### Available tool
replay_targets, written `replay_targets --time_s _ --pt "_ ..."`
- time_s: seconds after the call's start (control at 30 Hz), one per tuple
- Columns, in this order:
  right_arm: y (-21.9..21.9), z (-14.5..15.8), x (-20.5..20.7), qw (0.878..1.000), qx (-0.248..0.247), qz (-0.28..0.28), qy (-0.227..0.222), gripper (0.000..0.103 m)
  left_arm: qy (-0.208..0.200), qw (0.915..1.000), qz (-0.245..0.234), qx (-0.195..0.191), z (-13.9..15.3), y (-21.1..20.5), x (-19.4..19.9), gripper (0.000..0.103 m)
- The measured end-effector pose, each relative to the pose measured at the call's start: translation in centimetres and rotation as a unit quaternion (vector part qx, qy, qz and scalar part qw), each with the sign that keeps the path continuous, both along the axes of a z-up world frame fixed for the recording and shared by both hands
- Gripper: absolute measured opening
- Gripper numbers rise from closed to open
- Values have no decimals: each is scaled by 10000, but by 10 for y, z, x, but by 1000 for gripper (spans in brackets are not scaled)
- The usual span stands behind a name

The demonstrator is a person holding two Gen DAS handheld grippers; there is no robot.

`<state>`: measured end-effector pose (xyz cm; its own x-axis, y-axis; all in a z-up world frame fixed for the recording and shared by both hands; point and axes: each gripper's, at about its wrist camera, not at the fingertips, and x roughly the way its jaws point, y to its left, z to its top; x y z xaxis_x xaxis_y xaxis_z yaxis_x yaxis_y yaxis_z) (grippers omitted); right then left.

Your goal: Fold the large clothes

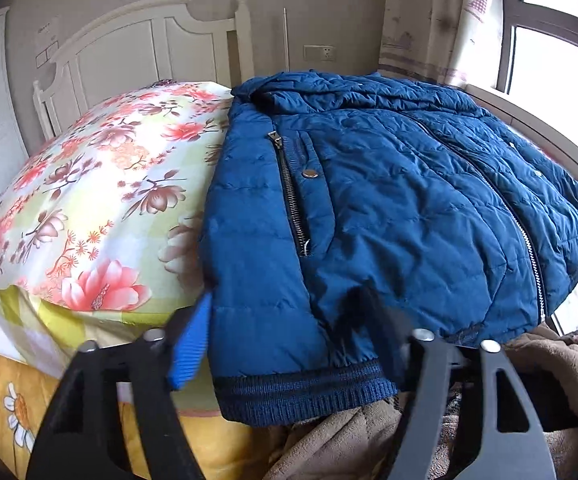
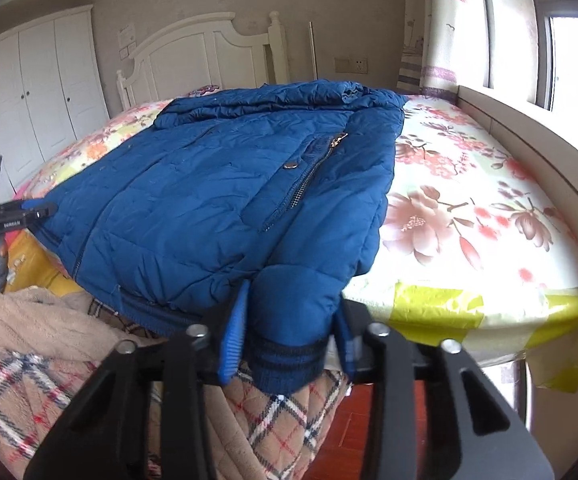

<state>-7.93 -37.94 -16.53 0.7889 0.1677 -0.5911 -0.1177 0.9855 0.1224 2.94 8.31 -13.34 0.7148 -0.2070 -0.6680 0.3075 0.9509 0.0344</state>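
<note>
A blue quilted jacket [image 1: 389,208] lies on the bed, its ribbed hem toward me; it also shows in the right wrist view [image 2: 225,188]. My left gripper [image 1: 289,344] straddles the jacket's left hem corner, jaws wide apart with the padding between them. My right gripper [image 2: 289,336] has its blue pads [image 2: 233,336] on either side of the jacket's ribbed cuff [image 2: 285,360], jaws fairly wide and pressing the padded sleeve. The left gripper also shows in the right wrist view [image 2: 33,208] at the jacket's far left corner.
The bed has a floral sheet [image 2: 469,200] and a floral pillow [image 1: 101,200]. A tan plaid-lined coat [image 2: 49,360] lies at the bed's near edge. A white headboard [image 1: 149,52], wardrobe [image 2: 29,100] and window [image 2: 569,60] surround the bed.
</note>
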Motion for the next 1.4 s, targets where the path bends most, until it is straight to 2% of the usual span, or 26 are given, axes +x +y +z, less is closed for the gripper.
replay_targets --time_s 0.03,0.07,0.1,0.2,0.33,0.4,0.47,0.57,0.7,0.77,0.87,0.93,1.0,1.07,1.17,1.27,1.3,1.33,1.37,1.4 --pt "2 0 -1 10000 -26 41 -21 21 -4 10000 -65 -11 1 0 -1 38" --pt "3 0 -3 9999 -20 89 -50 18 -80 10000 -26 46 4 0 -3 22" --pt "4 1 -6 9998 -21 157 -90 16 -127 9999 -4 27 8 2 -6 18" --pt "2 11 -20 9990 50 437 -121 16 -347 9993 99 -89 24 16 -20 17" --pt "2 35 -60 9947 72 969 -345 15 -466 9981 86 -395 51 40 -54 17" --pt "6 50 -83 9914 167 1165 -566 15 -501 9954 99 -816 66 57 -78 17" --pt "3 71 -100 9877 485 1146 -944 15 -561 9898 79 -1304 79 71 -90 17" --pt "-3 104 -90 9843 630 935 -1361 15 -736 9782 60 -1940 103 85 -81 17" --pt "-16 147 -30 9838 733 645 -1502 15 -1070 9669 272 -2301 154 87 -14 14" --pt "-18 165 22 9857 763 589 -1384 15 -918 9668 246 -2370 176 78 44 14" --pt "-8 177 86 9896 657 396 -1217 15 -513 9721 95 -2285 186 54 109 14" --pt "-5 185 118 9906 693 282 -1143 15 -531 9768 91 -2074 189 39 122 14" --pt "-10 197 155 9908 786 168 -1086 15 -740 9871 50 -1417 194 23 127 14" --pt "-18 205 189 9911 857 -3 -1017 15 -919 9922 136 -826 195 14 136 14" --pt "-40 208 267 9917 953 -544 -664 15 -1008 9928 497 -412 196 23 161 14" --pt "-86 173 342 9815 1379 -1317 171 17 -982 9898 972 -360 196 54 186 14" --pt "-106 149 366 9704 1644 -1623 703 23 -875 9895 1066 -441 191 66 196 14" --pt "-115 135 372 9644 1789 -1713 925 30 -786 9898 1059 -537 187 72 200 14" --pt "-123 123 377 9594 1934 -1773 1034 59 -572 9912 961 -713 177 77 208 14" --pt "-128 116 375 9586 2053 -1755 902 78 -412 9926 836 -774 167 75 214 14"
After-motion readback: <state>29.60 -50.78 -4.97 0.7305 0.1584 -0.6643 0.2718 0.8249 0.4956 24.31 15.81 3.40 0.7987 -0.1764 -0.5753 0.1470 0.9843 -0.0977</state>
